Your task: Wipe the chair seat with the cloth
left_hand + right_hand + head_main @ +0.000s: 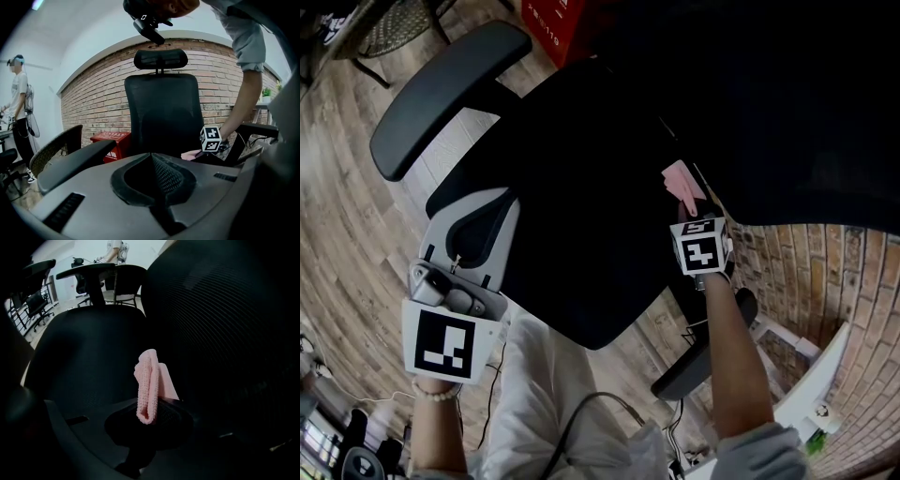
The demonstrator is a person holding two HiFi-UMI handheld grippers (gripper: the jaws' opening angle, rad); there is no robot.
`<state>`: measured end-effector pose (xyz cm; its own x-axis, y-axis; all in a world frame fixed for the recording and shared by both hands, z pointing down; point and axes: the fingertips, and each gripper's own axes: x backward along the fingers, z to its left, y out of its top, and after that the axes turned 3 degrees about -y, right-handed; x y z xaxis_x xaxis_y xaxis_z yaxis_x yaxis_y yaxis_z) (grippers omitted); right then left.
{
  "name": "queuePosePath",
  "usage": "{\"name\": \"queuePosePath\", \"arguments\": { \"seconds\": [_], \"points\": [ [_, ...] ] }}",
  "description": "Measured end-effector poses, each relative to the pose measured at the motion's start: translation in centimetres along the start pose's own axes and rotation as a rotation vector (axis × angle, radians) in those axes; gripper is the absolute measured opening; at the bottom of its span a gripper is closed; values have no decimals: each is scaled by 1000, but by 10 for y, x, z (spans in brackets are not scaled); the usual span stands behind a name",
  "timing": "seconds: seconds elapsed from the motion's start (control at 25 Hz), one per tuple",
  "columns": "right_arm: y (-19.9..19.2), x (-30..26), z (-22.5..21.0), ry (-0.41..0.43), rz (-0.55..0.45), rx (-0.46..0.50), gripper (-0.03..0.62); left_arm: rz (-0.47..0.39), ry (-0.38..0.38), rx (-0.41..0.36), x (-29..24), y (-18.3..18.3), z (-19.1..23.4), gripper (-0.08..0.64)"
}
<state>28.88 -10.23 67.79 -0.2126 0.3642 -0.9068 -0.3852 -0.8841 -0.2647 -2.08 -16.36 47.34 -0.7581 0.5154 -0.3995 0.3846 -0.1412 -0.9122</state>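
Note:
The black chair seat (581, 216) fills the middle of the head view. My right gripper (689, 204) hovers at the seat's back right corner, near the backrest (225, 333), and is shut on a folded pink cloth (680, 181). In the right gripper view the cloth (150, 385) stands up out of the jaws of the right gripper (150, 414) over the seat (84, 357). My left gripper (492, 211) is at the seat's front left edge, its jaws together with nothing held. Looking along the left gripper (157, 161), I see the backrest (161, 112) and the cloth (190, 154).
The chair's armrests (441, 89) (703, 361) flank the seat. A red box (110, 140) stands by the brick wall (93, 103). Another mesh chair (56, 150) is to the left, with a person (18, 108) standing beyond it. A white table corner (811, 380) is at lower right.

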Motion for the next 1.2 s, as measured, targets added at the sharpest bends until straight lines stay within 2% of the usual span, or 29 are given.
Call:
{"name": "queuePosePath", "arguments": {
  "seconds": [0.2,0.4,0.56,0.76,0.96,1.2],
  "points": [
    [-13,-2,-17,-27,57,-84,54,-4,-13,-11,-5,1,0,18],
    [-18,3,2,4,90,-80,54,-11,-15,-14,-5,3,1,18],
    [-19,11,21,22,91,-146,54,-14,-13,-8,-3,6,0,18],
    [-25,28,64,70,114,-223,54,-23,-13,-21,-1,10,4,18],
    [-30,49,117,120,123,-250,54,-26,-4,-13,2,11,7,18],
    [-37,80,194,207,113,-223,54,-29,-5,-15,8,12,7,18]
  ]
}}
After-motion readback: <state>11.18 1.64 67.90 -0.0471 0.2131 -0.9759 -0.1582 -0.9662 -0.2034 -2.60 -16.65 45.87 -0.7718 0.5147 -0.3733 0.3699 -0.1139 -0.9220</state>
